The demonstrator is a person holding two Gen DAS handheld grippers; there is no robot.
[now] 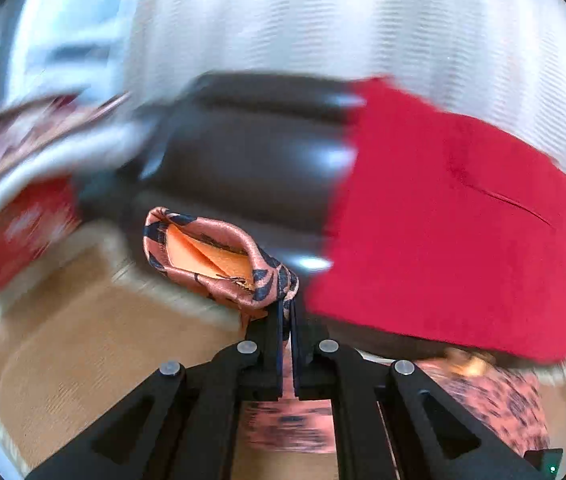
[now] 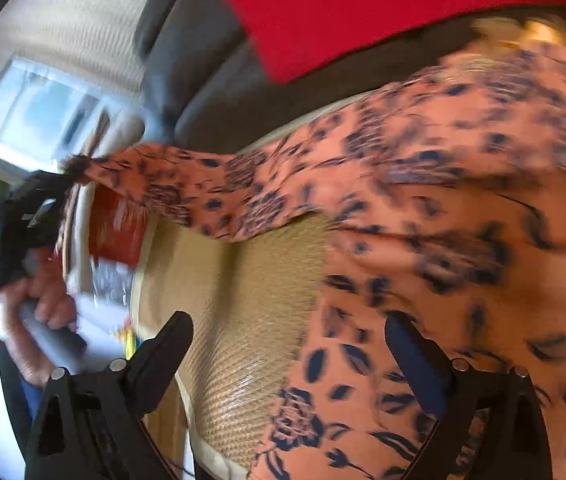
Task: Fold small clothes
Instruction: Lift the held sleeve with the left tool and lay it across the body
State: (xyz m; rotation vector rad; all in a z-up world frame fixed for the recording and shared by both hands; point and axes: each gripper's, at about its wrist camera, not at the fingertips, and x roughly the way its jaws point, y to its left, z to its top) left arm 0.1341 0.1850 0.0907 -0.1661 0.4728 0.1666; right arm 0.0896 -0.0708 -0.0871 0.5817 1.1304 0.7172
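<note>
A salmon-pink garment with a dark blue flower print (image 2: 423, 208) lies spread on a tan woven mat (image 2: 251, 300). My left gripper (image 1: 287, 312) is shut on one corner of it (image 1: 211, 256), and the orange lining shows in the lifted fold. In the right wrist view that corner (image 2: 131, 172) is pulled up and out to the left, stretched towards the left gripper (image 2: 43, 196), with a person's hand (image 2: 39, 304) below it. My right gripper (image 2: 289, 344) hovers open over the garment's near edge. One of its fingers (image 2: 407, 344) is over the cloth, the other over the mat.
A red cloth (image 1: 443, 220) drapes over a dark grey sofa (image 1: 243, 148) behind the mat. A red box (image 1: 23, 232) and patterned fabric (image 1: 23, 128) sit at the left. Pale curtains (image 1: 323, 20) hang at the back.
</note>
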